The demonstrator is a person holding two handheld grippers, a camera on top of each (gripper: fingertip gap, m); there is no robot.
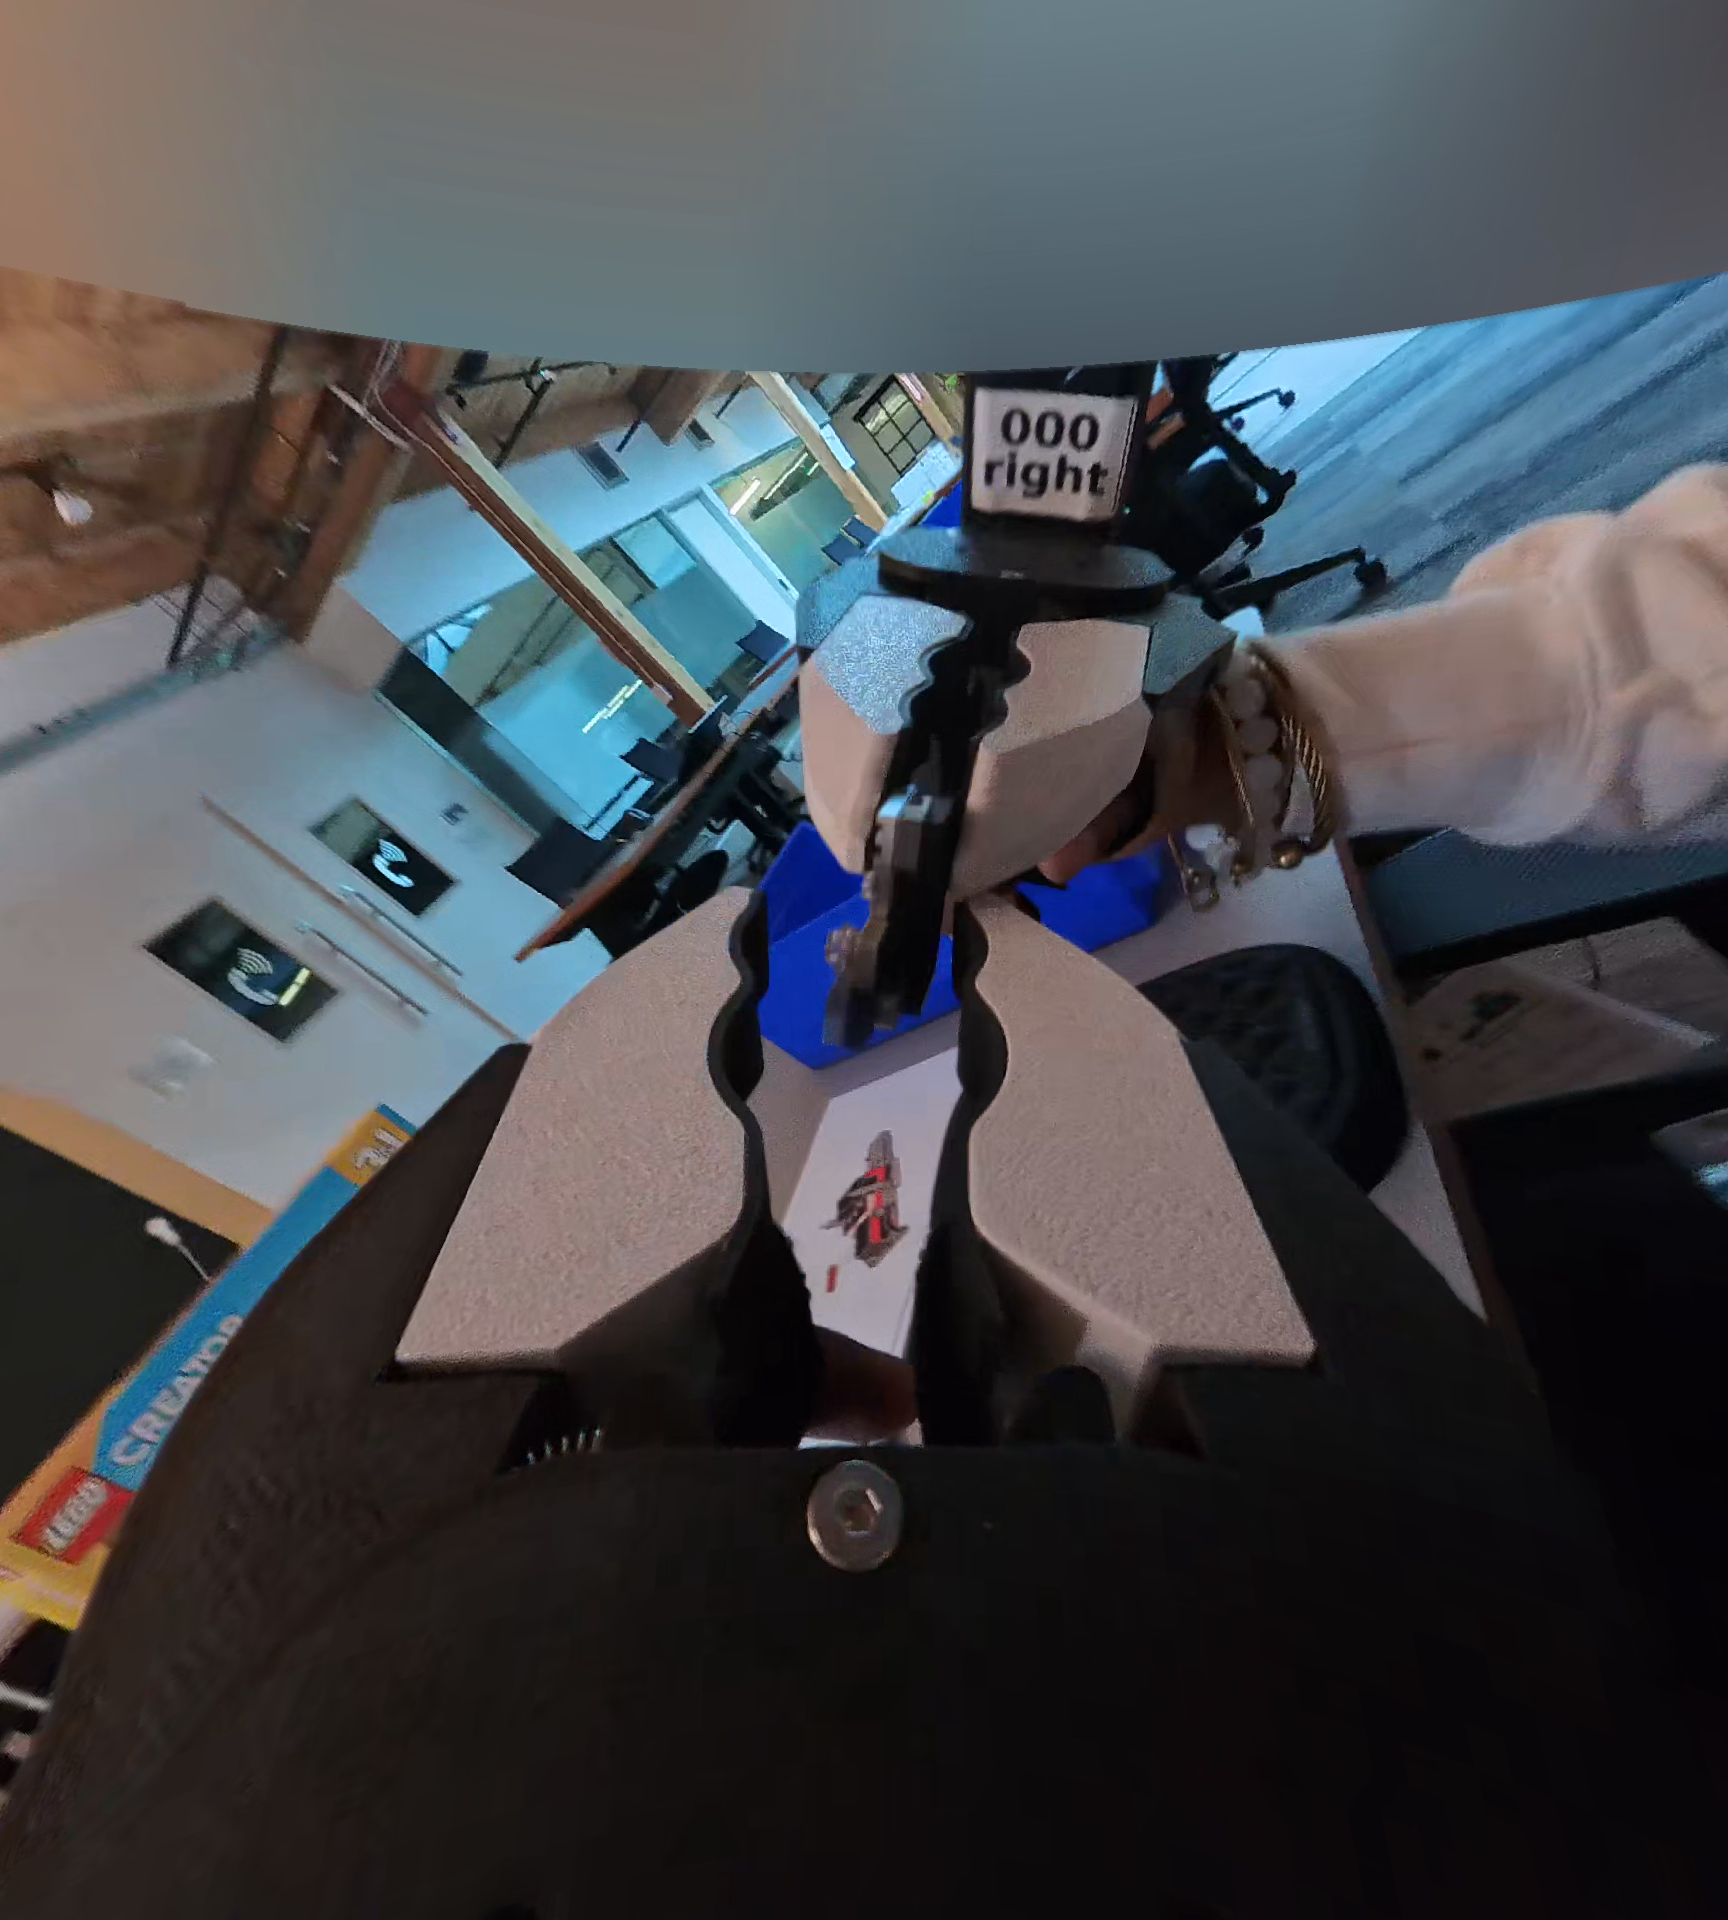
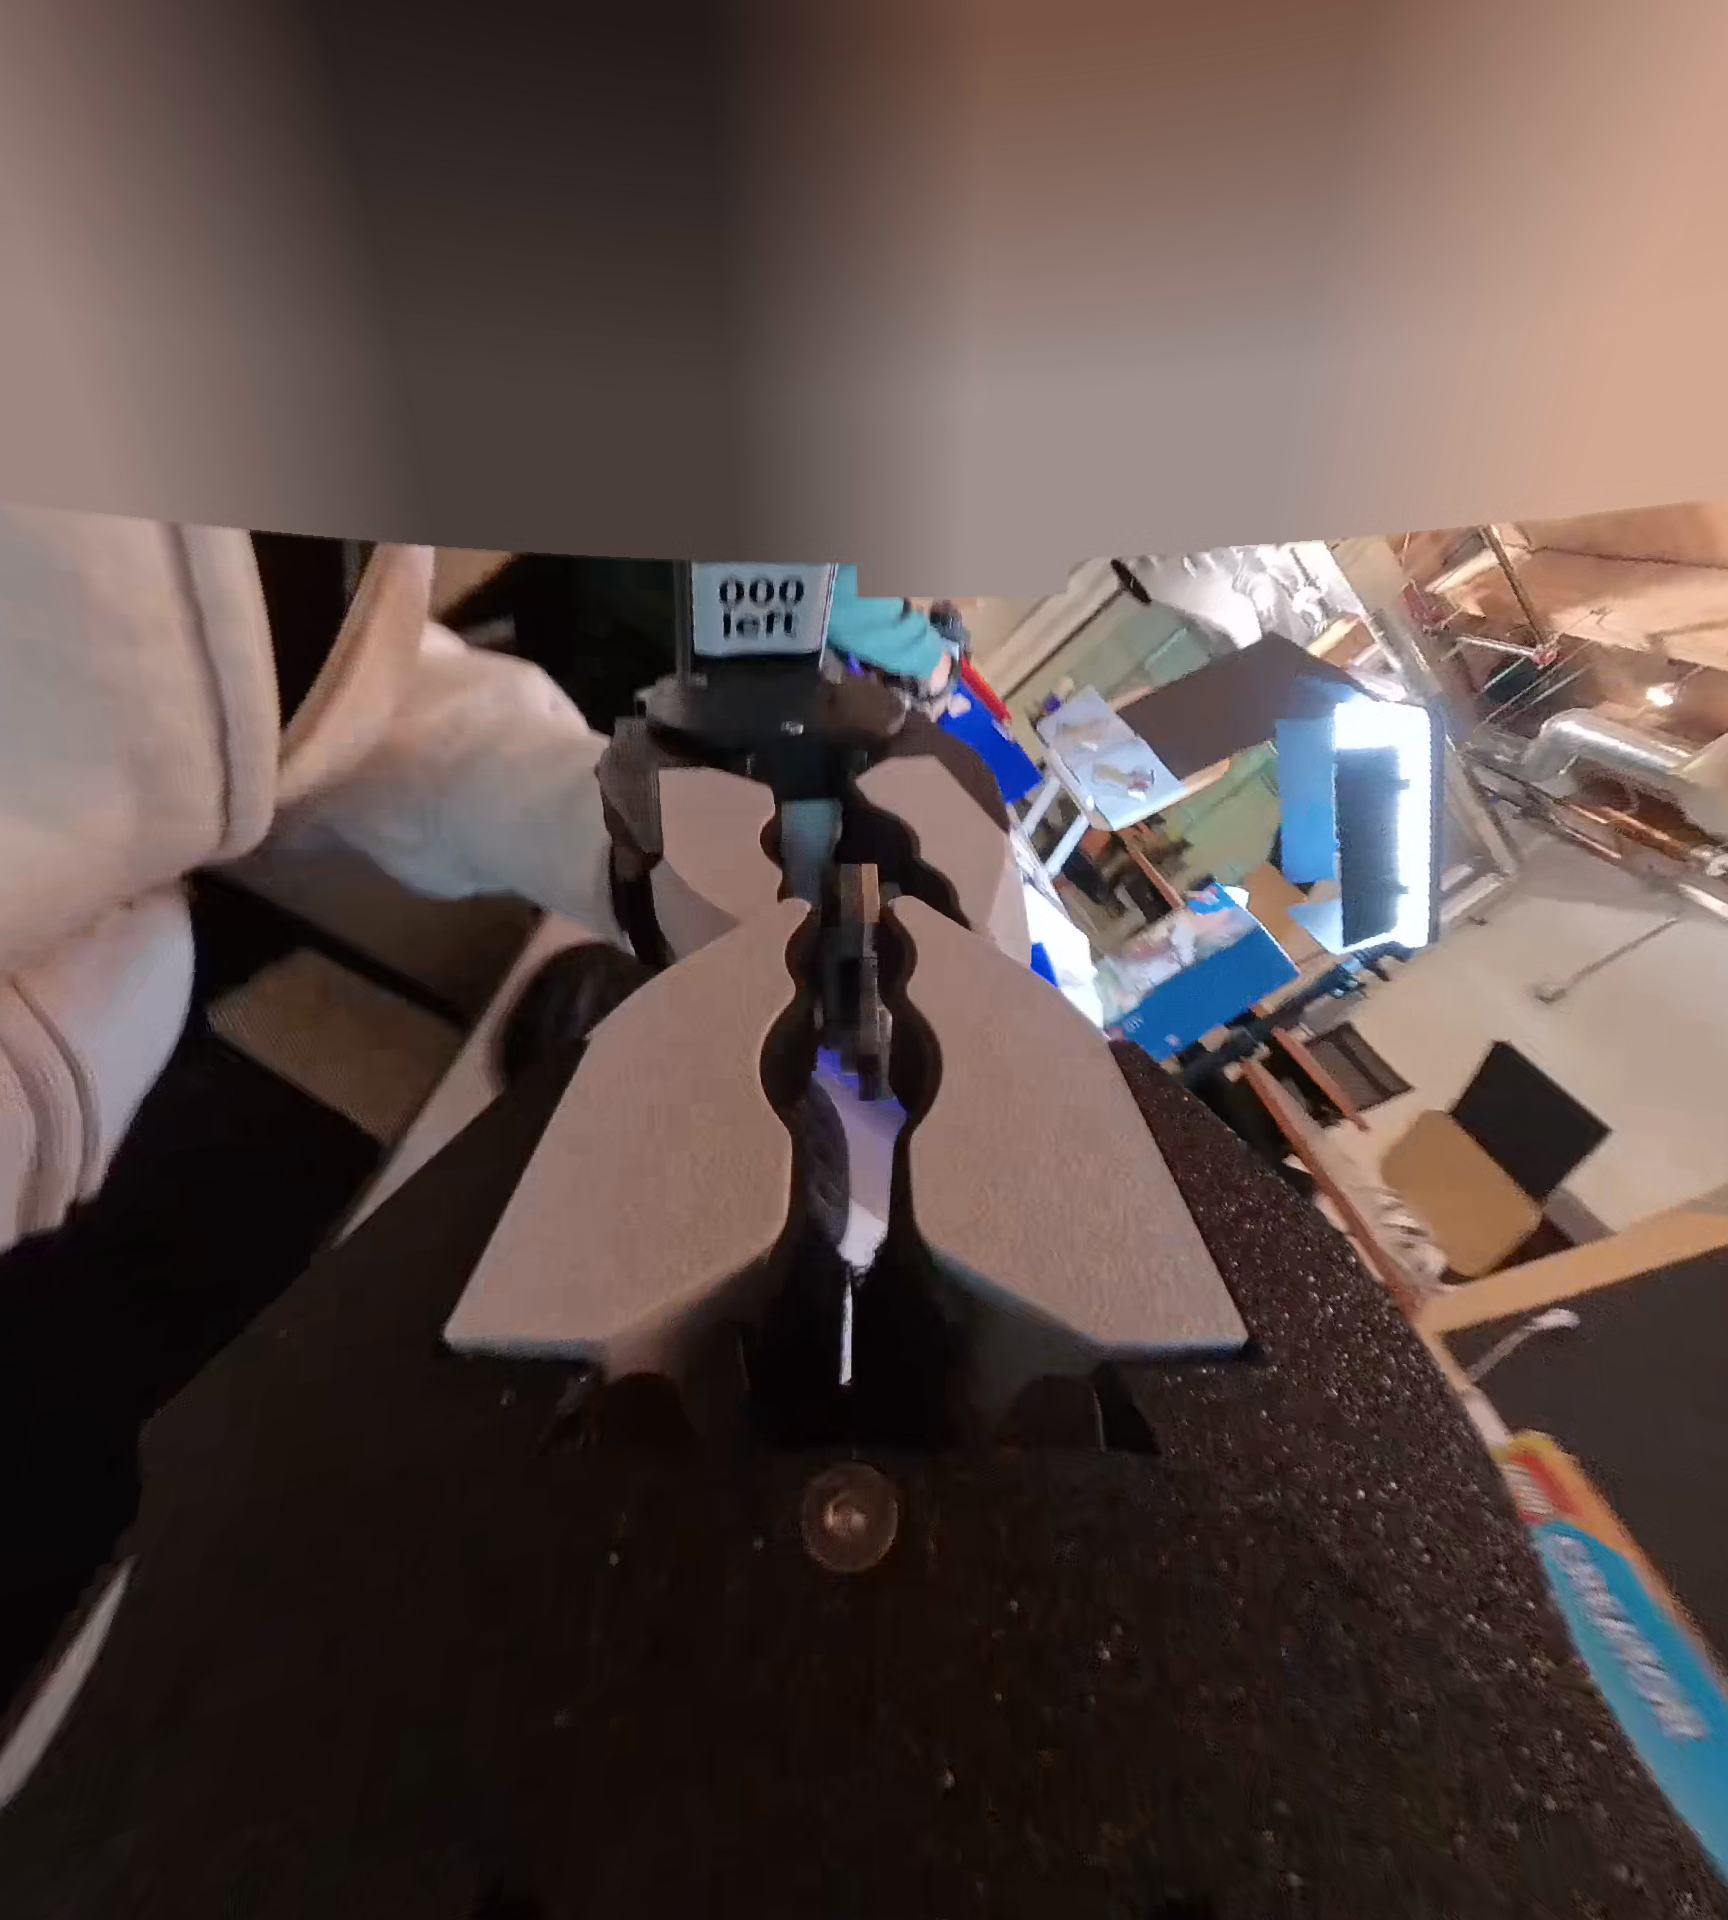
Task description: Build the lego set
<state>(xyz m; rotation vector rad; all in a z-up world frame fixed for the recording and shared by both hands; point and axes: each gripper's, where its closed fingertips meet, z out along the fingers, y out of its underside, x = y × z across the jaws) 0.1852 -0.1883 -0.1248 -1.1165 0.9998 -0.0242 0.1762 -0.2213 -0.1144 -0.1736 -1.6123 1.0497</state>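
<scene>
The place is a large open office in a converted industrial building. The left wrist view shows a brick wall (image 1: 39, 416) and slanting wooden beams (image 1: 548, 551) above glass-walled meeting rooms (image 1: 569, 675), with long desks (image 1: 673, 821) and black swivel chairs (image 1: 1244, 488) on grey carpet (image 1: 1608, 395). The right wrist view shows a silver air duct (image 2: 1608, 738) under the ceiling, a bright panel lamp (image 2: 1379, 831) and more tables (image 2: 1109, 769).

white walls (image 1: 60, 935) | glass partitions (image 1: 569, 665) | office chair (image 1: 1244, 488) | desks (image 1: 673, 821)
</scene>
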